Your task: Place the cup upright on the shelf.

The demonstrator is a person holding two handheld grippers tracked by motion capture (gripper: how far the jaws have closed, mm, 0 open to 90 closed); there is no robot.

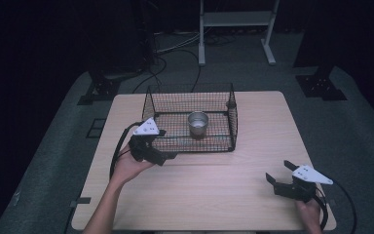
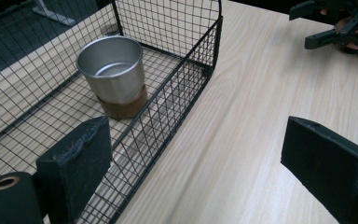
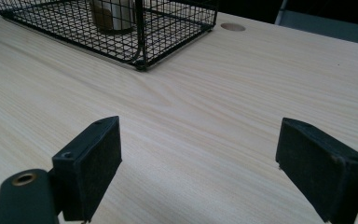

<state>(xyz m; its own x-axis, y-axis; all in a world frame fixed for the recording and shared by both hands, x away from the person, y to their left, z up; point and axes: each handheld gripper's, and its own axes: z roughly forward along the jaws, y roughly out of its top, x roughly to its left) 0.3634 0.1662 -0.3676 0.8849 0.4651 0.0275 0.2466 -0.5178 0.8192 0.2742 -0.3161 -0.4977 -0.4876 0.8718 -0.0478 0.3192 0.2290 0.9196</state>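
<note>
Tongs (image 3: 198, 168) open over table (image 3: 242, 93), basket (image 3: 168, 23) ahead w/ cup (image 3: 114, 14).

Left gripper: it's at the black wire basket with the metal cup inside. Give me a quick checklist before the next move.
1. Left gripper jaws open, nothing between them: ok.
2. Shiny metal cup upright on its brown base inside the black wire basket: ok.
3. Approach to the cup: not ok; the basket's near wire wall stands between the jaws and the cup, one jaw over the basket floor.
4. Right gripper open, over the light wooden table, apart from the basket: ok.
5. Cup empty: cannot tell fully; its inside looks bare.
</note>
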